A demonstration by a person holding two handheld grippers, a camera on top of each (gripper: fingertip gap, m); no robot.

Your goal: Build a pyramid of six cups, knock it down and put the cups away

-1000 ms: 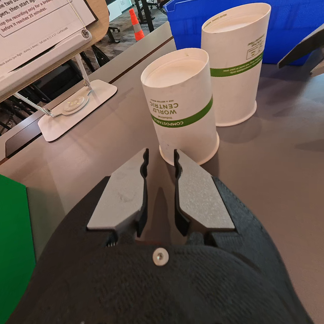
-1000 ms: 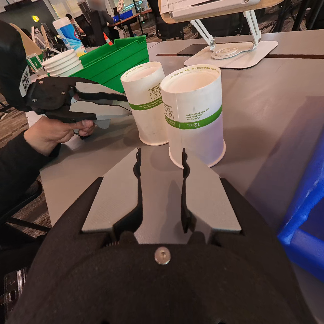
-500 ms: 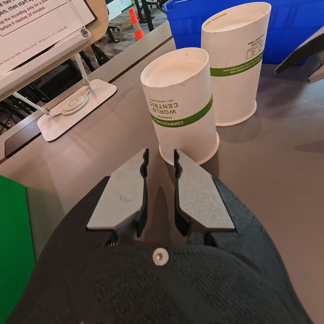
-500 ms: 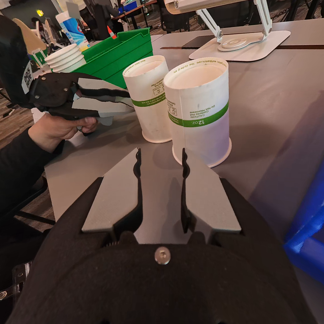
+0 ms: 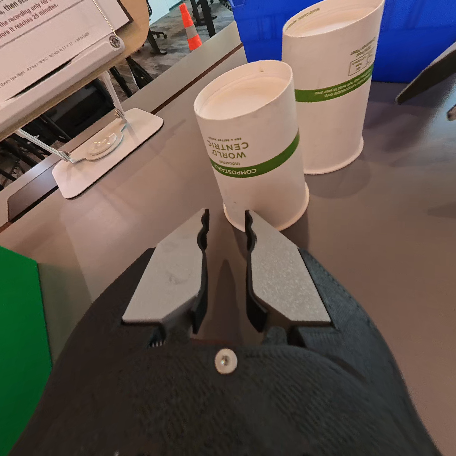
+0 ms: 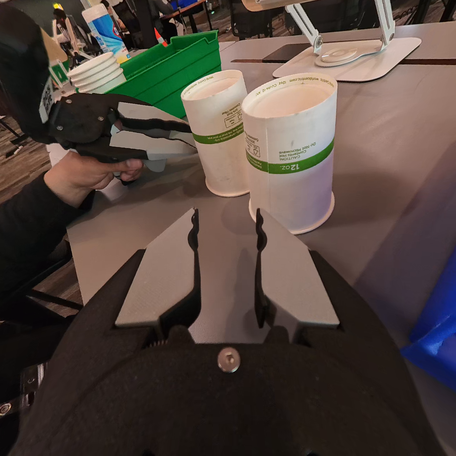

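Observation:
Two white paper cups with a green band stand upside down, side by side, on the grey table. In the left wrist view the near cup (image 5: 254,153) stands just beyond my left gripper (image 5: 226,217), which is open a little and empty; the far cup (image 5: 330,98) is behind it. In the right wrist view the near cup (image 6: 293,158) is just ahead and right of my right gripper (image 6: 225,214), which is open and empty. The other cup (image 6: 219,138) has the left gripper (image 6: 172,138) at its left side. A stack of several cups (image 6: 96,74) stands at the far left.
A green bin (image 6: 167,71) lies behind the left gripper and shows as a green edge (image 5: 19,345). A blue bin (image 5: 419,37) stands behind the cups and by my right side (image 6: 434,333). A white tablet stand (image 5: 103,153) is on the table. A wipes canister (image 6: 106,29) is at the back. The right tips stand about 4 cm off the near cup (image 6: 293,158).
The right wrist view has shifted a little, so the cups sit slightly further right in it. The left gripper and both cups have hardly moved. Both jaw gaps are unchanged.

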